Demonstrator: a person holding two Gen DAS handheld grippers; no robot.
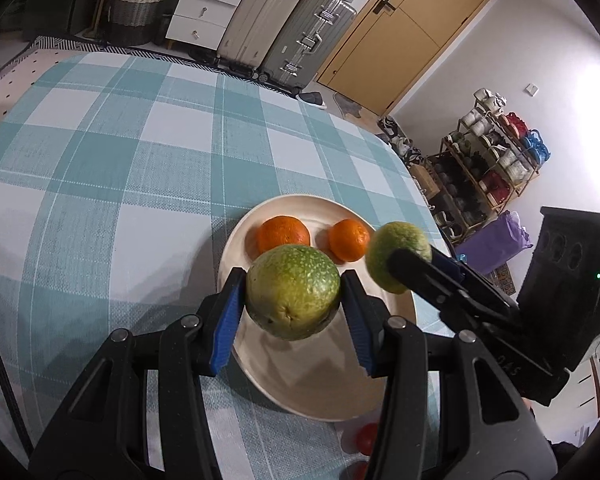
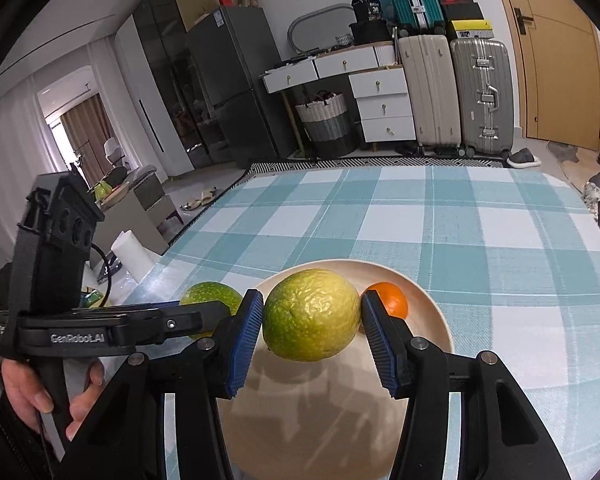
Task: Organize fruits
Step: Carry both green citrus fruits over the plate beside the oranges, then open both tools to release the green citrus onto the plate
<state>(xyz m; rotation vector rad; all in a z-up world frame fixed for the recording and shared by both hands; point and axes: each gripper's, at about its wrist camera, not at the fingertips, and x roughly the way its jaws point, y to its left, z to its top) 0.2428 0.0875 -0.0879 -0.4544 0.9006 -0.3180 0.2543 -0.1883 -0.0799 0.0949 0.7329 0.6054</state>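
My left gripper [image 1: 294,300] is shut on a green citrus fruit [image 1: 293,291] and holds it above the near part of a cream plate [image 1: 300,380]. Two oranges [image 1: 284,234] [image 1: 349,239] lie on the plate's far side. My right gripper [image 2: 310,320] is shut on a second green citrus [image 2: 311,314], also above the plate [image 2: 436,312]; one orange [image 2: 392,300] shows behind its right finger. In the left wrist view the right gripper [image 1: 410,270] comes in from the right with its fruit [image 1: 398,246]. In the right wrist view the left gripper's fruit [image 2: 210,296] shows at the left.
The plate sits near the right edge of a table with a teal and white checked cloth [image 1: 100,160]. Small red fruits [image 1: 367,438] lie on the cloth just before the plate. Suitcases [image 2: 480,96], drawers and a shoe rack [image 1: 492,160] stand beyond the table.
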